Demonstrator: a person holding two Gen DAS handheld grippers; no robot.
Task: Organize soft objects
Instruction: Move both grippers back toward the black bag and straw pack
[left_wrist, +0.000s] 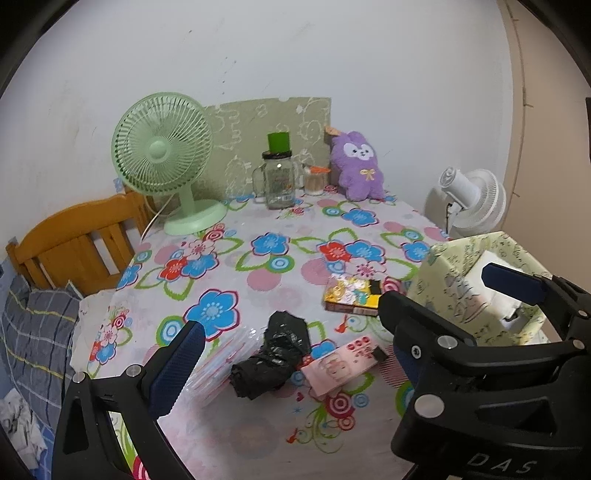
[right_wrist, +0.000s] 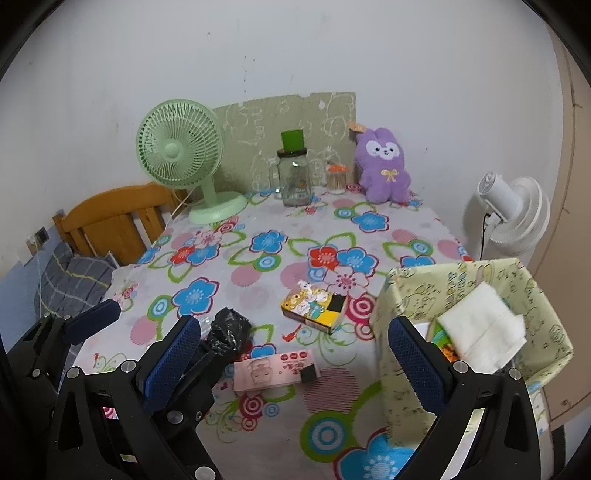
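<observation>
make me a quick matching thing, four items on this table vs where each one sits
Items:
1. purple plush bunny
2. black plastic bag
3. white folded cloth
4. green fan

Places:
A. inside the fabric bin
B. back right of the table, by the wall
C. back left corner of the table
D. near front edge, left of the pink tissue pack

Pairs: 1-B, 2-D, 3-A, 4-C
</observation>
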